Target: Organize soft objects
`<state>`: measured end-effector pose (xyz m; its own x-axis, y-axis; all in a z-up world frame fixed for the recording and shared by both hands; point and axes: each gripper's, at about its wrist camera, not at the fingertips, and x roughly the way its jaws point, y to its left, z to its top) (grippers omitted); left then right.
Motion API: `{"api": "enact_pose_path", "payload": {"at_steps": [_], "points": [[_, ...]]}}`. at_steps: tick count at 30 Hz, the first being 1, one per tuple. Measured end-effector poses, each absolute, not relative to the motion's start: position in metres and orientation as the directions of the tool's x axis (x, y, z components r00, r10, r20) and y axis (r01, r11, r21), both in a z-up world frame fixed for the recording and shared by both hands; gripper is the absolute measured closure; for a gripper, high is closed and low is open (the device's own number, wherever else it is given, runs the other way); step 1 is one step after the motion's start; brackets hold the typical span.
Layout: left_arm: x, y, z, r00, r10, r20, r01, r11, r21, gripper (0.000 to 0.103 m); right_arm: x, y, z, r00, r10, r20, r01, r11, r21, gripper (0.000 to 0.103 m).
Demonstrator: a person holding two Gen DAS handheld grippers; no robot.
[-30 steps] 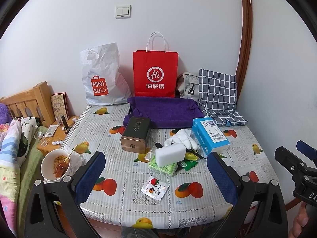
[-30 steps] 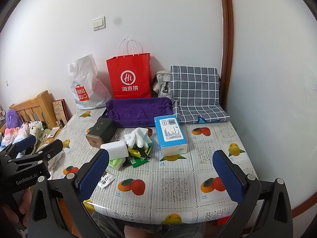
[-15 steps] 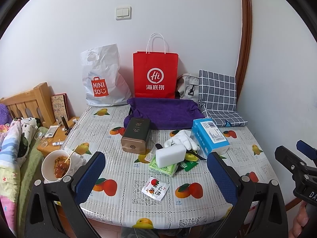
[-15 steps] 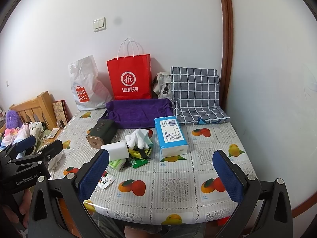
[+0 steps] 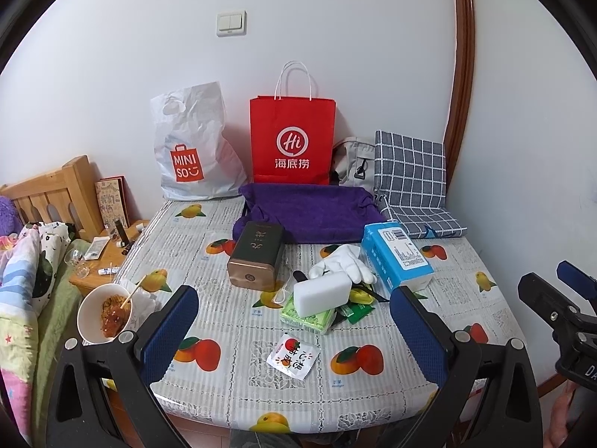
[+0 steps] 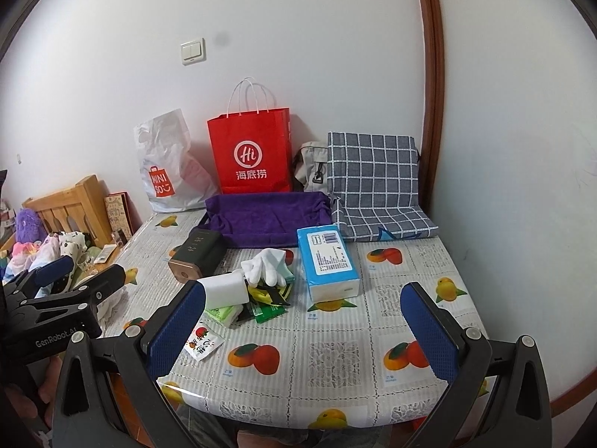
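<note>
Both tools, left tool [image 5: 293,330] and right tool [image 6: 302,323], are held open and empty; white sponge [image 5: 322,292], long axis crosswise on the mid-surface pile, is judged nearer the left, straight ahead.

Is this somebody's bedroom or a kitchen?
Most likely a bedroom. A wooden bed frame with colourful bedding stands beside the table, and a small nightstand sits between them. The bowl of food only shows that someone eats here too.
</note>
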<state>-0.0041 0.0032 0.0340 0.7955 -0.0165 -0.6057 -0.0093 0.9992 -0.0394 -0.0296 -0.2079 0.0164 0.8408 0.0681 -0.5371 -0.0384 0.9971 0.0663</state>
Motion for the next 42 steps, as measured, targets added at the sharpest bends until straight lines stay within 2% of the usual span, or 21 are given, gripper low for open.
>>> {"api": "enact_pose_path", "payload": {"at_steps": [6,13,20,32,37,39,42], "points": [[0.016,0.012,0.020,0.772,-0.023,-0.635,-0.008,0.999,-0.045,0.000,-0.023,-0.208,0.007,0.839,0.111,-0.533,-0.066,0.993,0.102,0.000],[0.040,0.028,-0.031,0.711,0.013,-0.704,-0.023,1.000,-0.005,0.000,0.001,-0.214,-0.018,0.803,0.148,-0.577,-0.061,0.984,0.168,0.000],[0.057,0.040,-0.092,0.634,0.035,-0.772,-0.016,0.999,0.033,0.000,0.023,-0.216,-0.050,0.773,0.129,-0.621,-0.038,0.987,0.157,0.000],[0.077,0.030,-0.168,0.533,-0.040,-0.845,0.068,0.998,-0.004,0.002,0.061,-0.211,-0.111,0.693,0.119,-0.711,-0.025,0.990,0.142,0.000],[0.084,0.017,-0.189,0.491,-0.060,-0.869,0.124,0.992,0.002,0.003,0.073,-0.212,-0.129,0.667,0.112,-0.736,-0.015,0.990,0.137,0.001],[0.087,0.010,-0.197,0.477,-0.064,-0.877,0.148,0.989,0.008,0.007,0.077,-0.215,-0.135,0.656,0.109,-0.747,-0.009,0.990,0.138,0.001],[0.088,0.003,-0.198,0.489,-0.064,-0.870,0.169,0.985,0.023,0.008,0.083,-0.219,-0.143,0.646,0.102,-0.756,0.002,0.991,0.136,0.001]]}}
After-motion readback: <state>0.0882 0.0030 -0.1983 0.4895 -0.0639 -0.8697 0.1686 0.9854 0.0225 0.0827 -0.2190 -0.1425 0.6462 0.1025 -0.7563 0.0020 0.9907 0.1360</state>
